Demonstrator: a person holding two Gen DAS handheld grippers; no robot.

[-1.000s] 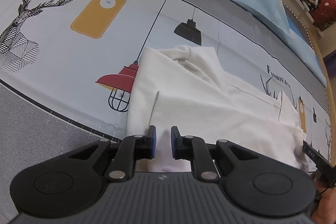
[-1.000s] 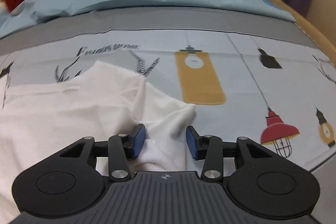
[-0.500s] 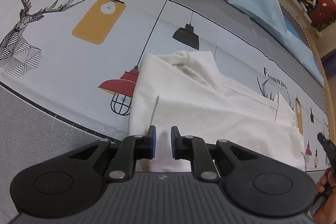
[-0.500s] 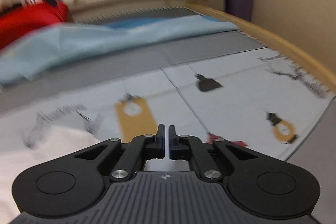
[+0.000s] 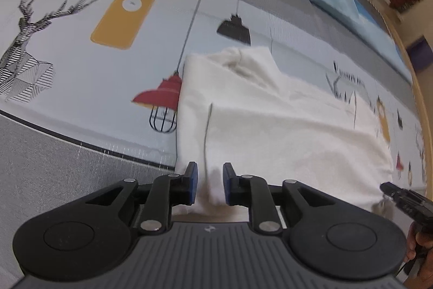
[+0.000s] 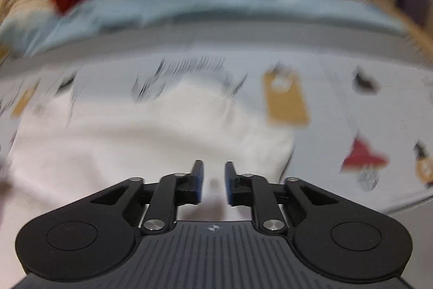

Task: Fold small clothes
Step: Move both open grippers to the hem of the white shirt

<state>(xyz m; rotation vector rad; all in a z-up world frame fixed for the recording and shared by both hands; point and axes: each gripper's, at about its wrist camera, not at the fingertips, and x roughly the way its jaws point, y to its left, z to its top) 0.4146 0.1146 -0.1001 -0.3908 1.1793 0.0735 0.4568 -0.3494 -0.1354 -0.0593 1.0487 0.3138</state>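
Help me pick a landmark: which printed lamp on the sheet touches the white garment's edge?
The red cage lamp: the white garment meets its shade. The yellow lamp lies well clear.

The left gripper (image 5: 210, 187) sits at the bottom centre of its view, angled steeply down, its jaws having just widened to a narrow gap. The right gripper (image 6: 214, 182), likewise low and central, has just reopened. A hand (image 5: 418, 252) shows at the lower right edge.

Soft, even indoor light — no hard shadows, no glare. Left wrist view mostly sharp, slight smear on printed bedsheet (image 5: 81, 88); strong fisheye bending at edges. Right wrist view heavily motion-blurred — only right gripper (image 6: 213, 178) crisp.
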